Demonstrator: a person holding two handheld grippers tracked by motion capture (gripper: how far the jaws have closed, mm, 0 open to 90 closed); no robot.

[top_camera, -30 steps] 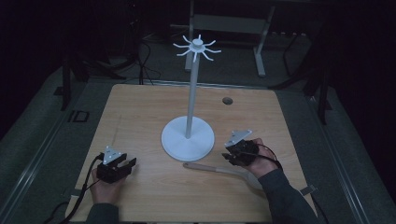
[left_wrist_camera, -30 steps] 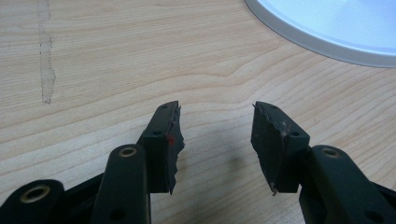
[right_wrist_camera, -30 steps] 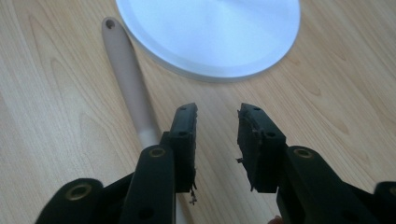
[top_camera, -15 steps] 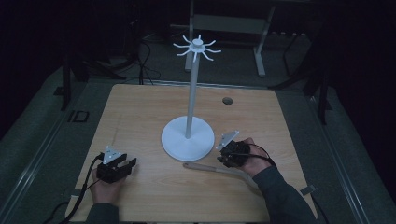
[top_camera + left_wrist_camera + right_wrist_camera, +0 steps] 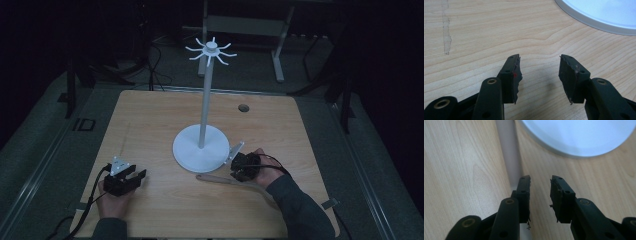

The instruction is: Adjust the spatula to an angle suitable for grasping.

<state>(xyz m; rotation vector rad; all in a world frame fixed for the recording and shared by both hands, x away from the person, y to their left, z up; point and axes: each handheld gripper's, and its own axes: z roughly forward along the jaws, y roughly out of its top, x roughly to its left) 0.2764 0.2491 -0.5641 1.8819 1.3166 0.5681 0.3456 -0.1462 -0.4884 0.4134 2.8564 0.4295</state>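
Wooden stick (image 5: 220, 178) flat, lengthwise left-right, beside right tool (image 5: 239, 170), jaws parted, empty.

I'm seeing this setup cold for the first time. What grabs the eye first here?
The tall white stand at mid-table, its round base on the wood and its top ringed with spokes. The right gripper, jaws open, hovers by a long pale wooden stick lying just in front of the base. The left gripper, also open, rests toward the near left corner.

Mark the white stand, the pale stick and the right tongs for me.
white stand (image 5: 200, 150): high view, on its round base.
pale stick (image 5: 215, 178): high view, mid-length, lying on the table.
right tongs (image 5: 540, 185): right gripper view, midway between the tips.
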